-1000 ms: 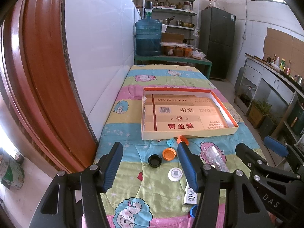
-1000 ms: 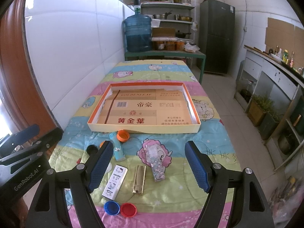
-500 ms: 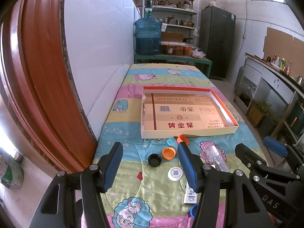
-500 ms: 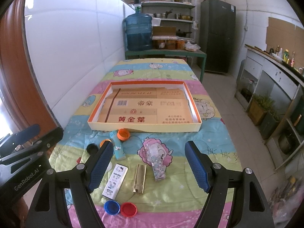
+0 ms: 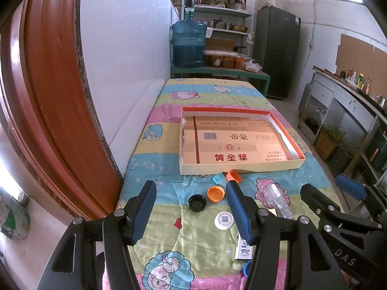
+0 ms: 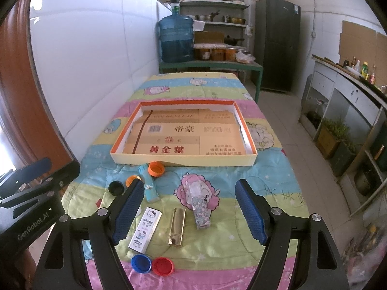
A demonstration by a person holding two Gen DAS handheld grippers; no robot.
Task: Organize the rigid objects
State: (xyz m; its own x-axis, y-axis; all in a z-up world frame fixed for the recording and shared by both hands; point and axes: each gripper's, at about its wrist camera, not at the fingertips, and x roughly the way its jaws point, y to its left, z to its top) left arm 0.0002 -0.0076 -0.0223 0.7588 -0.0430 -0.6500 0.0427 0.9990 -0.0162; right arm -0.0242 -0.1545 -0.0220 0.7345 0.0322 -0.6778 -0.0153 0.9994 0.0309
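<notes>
A shallow cardboard tray [image 6: 183, 162] with an orange rim lies mid-table, lined with flattened carton; it also shows in the left wrist view [image 5: 239, 166]. In front of it lie an orange cap [image 6: 156, 169], a black cap [image 6: 116, 187], a light-blue lighter [image 6: 148, 186], a white Hello Kitty lighter [image 6: 145, 229], a gold lighter [image 6: 177, 226], a clear glittery lighter [image 6: 200, 207], a blue cap [image 6: 141, 263] and a red cap [image 6: 162, 265]. My right gripper [image 6: 187, 210] is open above the lighters. My left gripper [image 5: 191, 207] is open above the black cap [image 5: 197, 202], orange cap [image 5: 216, 193] and white disc [image 5: 223, 220].
The table is covered by a striped cartoon quilt [image 6: 266, 169]. A white wall [image 6: 96, 60] runs along its left side, with a red door frame [image 5: 48, 96] nearer. A blue water jug [image 6: 176, 38] and shelves stand beyond the far end. Cabinets [image 6: 338, 101] line the right.
Both grippers have stayed open and almost still; the right view has crept slightly forward. No object has moved.
</notes>
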